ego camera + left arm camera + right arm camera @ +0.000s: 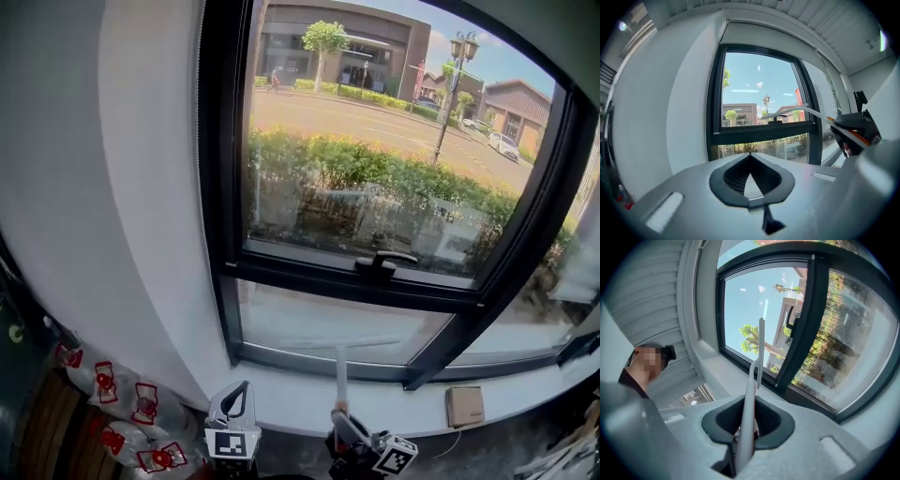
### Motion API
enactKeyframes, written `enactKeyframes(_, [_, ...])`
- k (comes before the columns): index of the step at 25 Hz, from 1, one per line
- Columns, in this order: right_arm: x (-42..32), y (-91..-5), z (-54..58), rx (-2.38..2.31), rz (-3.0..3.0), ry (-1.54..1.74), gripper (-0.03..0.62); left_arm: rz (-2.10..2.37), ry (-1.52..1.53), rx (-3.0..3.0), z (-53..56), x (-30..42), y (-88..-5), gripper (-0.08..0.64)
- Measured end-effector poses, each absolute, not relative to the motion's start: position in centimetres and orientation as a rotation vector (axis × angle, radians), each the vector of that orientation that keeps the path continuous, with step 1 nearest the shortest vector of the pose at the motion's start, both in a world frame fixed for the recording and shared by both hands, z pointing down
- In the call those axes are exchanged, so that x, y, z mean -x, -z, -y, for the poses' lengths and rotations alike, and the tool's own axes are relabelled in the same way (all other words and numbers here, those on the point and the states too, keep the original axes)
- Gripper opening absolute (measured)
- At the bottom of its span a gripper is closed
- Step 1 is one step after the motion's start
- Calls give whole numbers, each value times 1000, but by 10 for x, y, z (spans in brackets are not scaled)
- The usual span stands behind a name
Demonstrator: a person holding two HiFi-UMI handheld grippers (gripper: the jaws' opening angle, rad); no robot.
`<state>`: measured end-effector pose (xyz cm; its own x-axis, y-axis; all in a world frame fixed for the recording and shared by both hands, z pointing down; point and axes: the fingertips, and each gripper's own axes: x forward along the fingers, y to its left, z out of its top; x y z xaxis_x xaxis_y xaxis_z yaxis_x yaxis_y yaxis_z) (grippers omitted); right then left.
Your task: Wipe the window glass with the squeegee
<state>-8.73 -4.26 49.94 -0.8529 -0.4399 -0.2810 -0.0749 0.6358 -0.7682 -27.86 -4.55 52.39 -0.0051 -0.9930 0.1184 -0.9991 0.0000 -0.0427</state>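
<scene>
The squeegee has a white handle (341,377) and a thin blade (328,345) lying across the lower pane (309,323) of the black-framed window (221,187). My right gripper (339,414) is shut on the handle from below, by the white sill. In the right gripper view the handle (747,418) runs up between the jaws of the right gripper (749,397) to the blade (761,345). My left gripper (242,388) stands to the left of it, below the sill, pointing up. The left gripper (750,154) has its tips touching and holds nothing. The squeegee blade (787,113) shows at the right of the left gripper view.
A black window handle (384,263) sits on the bar between upper and lower panes. A small brown box (465,405) lies on the white sill (300,398) at the right. A plastic bag with red prints (122,412) lies low at the left, beside the white wall (122,187).
</scene>
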Motion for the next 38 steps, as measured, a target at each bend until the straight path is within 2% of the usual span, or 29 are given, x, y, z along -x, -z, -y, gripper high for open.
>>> enactKeyframes(11, [212, -274, 181, 223, -2421, 469, 44, 2255, -84, -2358, 160, 368, -407, 18])
enactKeyframes(24, [297, -9, 285, -7, -2314, 80, 44, 2609, 94, -2399, 231, 396, -226, 18])
enactKeyframes(29, [306, 38, 323, -8, -2275, 111, 44, 2692, 148, -2324, 242, 404, -202, 18])
enactKeyframes(38, [329, 60, 355, -15, -2267, 224, 44, 2755, 124, -2269, 240, 404, -199, 18])
